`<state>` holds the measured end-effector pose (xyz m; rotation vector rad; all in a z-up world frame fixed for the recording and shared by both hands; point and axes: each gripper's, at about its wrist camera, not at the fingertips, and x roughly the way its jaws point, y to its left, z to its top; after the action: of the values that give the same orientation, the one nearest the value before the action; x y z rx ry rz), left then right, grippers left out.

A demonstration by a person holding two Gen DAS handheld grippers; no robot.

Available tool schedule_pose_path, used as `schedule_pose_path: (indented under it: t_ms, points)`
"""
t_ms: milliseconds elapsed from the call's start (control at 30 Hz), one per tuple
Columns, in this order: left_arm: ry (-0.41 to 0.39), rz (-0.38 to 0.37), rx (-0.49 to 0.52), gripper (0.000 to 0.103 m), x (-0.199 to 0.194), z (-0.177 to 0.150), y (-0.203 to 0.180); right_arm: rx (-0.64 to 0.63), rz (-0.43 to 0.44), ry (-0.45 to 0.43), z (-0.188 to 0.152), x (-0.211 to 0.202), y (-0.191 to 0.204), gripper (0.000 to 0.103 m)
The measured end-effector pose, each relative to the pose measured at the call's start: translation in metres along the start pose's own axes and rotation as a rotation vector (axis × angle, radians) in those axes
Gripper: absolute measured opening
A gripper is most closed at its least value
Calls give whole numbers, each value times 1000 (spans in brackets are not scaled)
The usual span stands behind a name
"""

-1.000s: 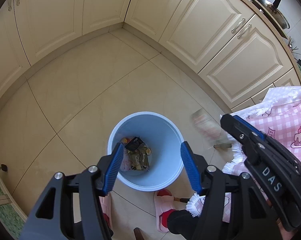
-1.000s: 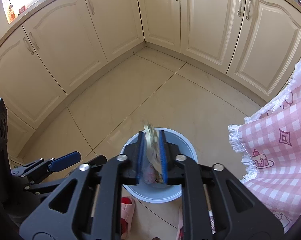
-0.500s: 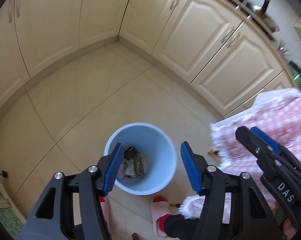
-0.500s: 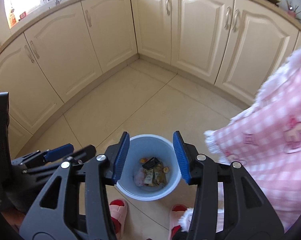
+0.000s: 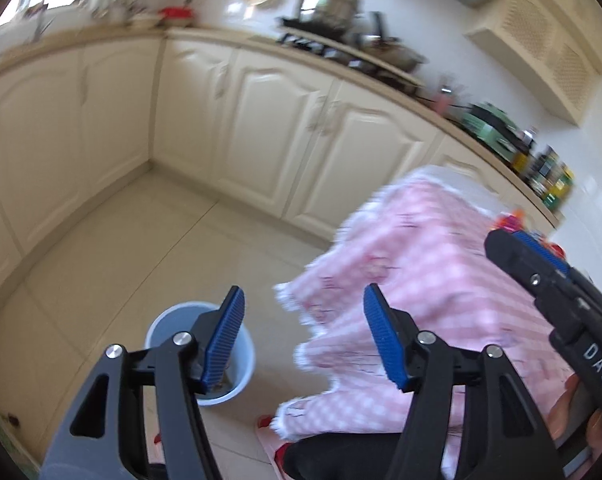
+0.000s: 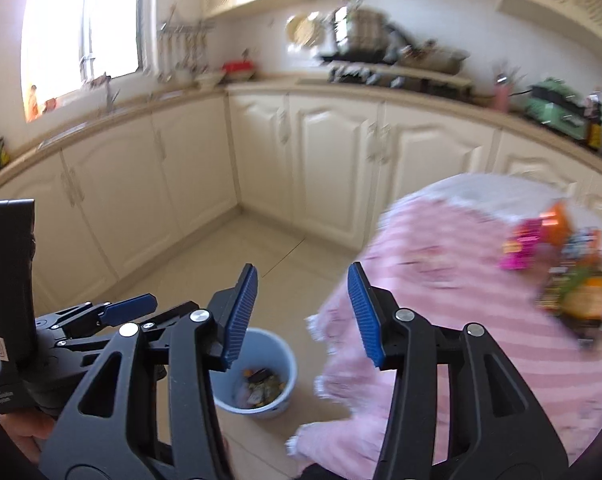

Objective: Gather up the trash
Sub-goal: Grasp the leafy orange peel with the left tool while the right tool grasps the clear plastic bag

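Since the earlier frames both views have swung up from the floor to take in the cabinets and the cluttered counter, and the wrapper once pinched in the right hand-held gripper (image 6: pixel 303 312) is gone from between its blue pads. That gripper's jaws are opening with nothing between them. It points forward and somewhat downward, over the edge of the worktop (image 6: pixel 441 280) with its pink checked cloth.

The left hand-held gripper (image 5: pixel 303 336) is also released, its jaws spreading a little, empty, aimed downward at a slant toward the floor. In the right wrist view it shows at lower left, lower than the right one, gripped by a hand (image 6: pixel 25 436) at the frame edge.

The light blue bin (image 6: pixel 279 364) stands on the tiled floor just beside the hanging cloth fringe, with collected trash (image 6: pixel 261 384) lying in its bottom. More trash, a heap of bright wrappers (image 6: pixel 565 276) in orange, magenta and green, lies on the worktop at far right, blurred.

The letters "DAS" (image 5: pixel 599 362) read white on the right gripper's body in the left wrist view. Other print is too blurred to read.
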<state>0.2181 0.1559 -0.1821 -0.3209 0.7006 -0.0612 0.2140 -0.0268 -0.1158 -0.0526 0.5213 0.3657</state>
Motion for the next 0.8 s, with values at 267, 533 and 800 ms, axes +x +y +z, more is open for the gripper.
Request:
schedule_pose_path:
  t_ms: [267, 533, 800]
  points:
    - [54, -200, 221, 62, -1, 0, -137, 138, -212, -113, -14, -95, -118, 52]
    - [119, -294, 381, 66, 31, -11, -244, 329, -389, -128, -44, -133, -229, 58]
    - [144, -266, 459, 66, 72, -7, -301, 481, -380, -90, -61, -121, -282, 69]
